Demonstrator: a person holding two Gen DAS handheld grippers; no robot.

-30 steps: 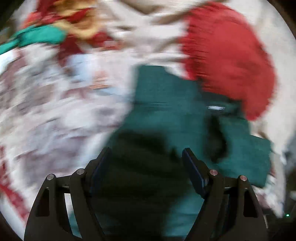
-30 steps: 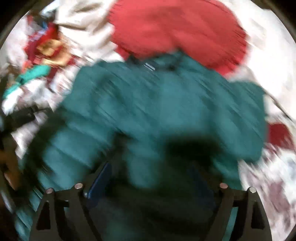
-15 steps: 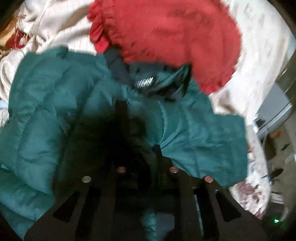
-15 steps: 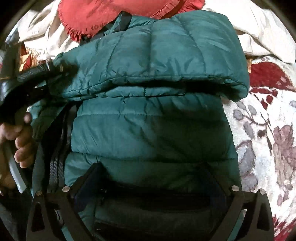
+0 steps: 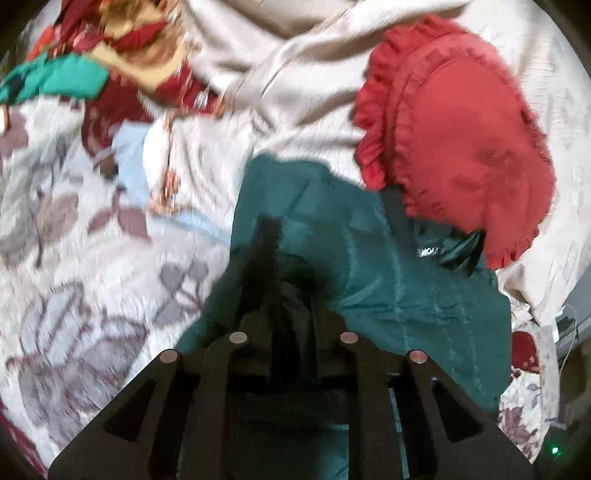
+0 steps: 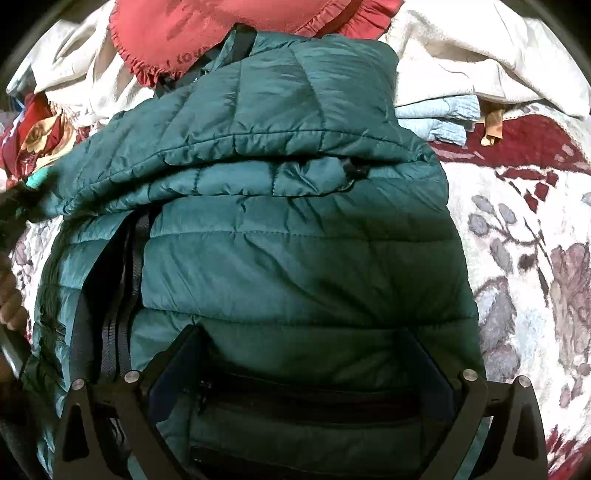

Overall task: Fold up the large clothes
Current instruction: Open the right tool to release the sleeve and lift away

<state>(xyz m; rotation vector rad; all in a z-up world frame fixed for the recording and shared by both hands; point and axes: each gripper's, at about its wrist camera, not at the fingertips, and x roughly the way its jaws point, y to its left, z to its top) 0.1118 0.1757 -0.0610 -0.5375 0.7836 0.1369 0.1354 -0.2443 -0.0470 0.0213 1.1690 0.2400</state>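
Observation:
A dark green quilted jacket lies on the bed, its upper part folded down over the body. My right gripper stands open just above the jacket's lower front, one finger on each side of a bulge of fabric. In the left wrist view my left gripper has its fingers close together on a bunched edge of the green jacket. Its jaws are opening slightly with the fabric still between them. A person's hand shows at the left edge of the right wrist view.
A red frilled cushion rests against the jacket's collar end, on beige cloth. The floral bedspread spreads to both sides. A light blue garment and red-and-gold clothes lie at the back.
My left gripper shut on the jacket's edge, then swung left with it, so more bedspread shows. The right gripper spread wide and settled over the folded jacket.

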